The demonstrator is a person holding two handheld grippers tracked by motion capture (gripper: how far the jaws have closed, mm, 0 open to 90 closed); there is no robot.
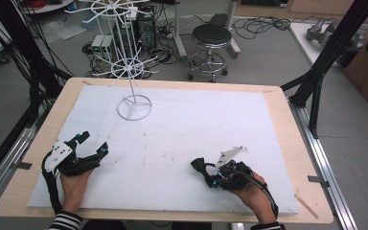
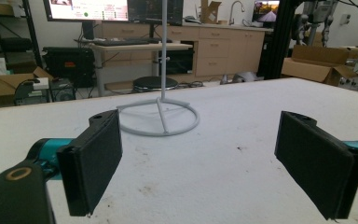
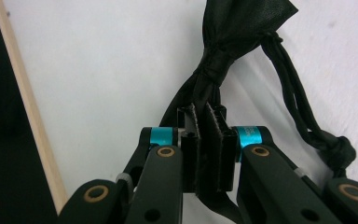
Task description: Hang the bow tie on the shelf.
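so the right gripper has its jaws clamped tight on the gathered neck of a black drawstring pouch, with barely a sliver between the pads, and that sliver is stuffed with black fabric. the pouch's cords loop off to one side of the jaws and end in a knot lying on the white mat. in the high view the same right gripper sits well toward the person's edge of the mat from the white wire stand, and off to its right, with the pouch poking out of the jaw tips and lying on the mat, pointing roughly back toward the stand's side.

the left gripper is wide open with nothing in it. it's also near the person's edge, this time to the left of the stand. looking along its own jaws, the left gripper has its two pads spread well apart over bare mat, and the stand's ring base sits straight ahead between them, a fair way off, with the pole going up out of frame.

the mat covers most of the wooden table, and the stand is on the far left part of it.
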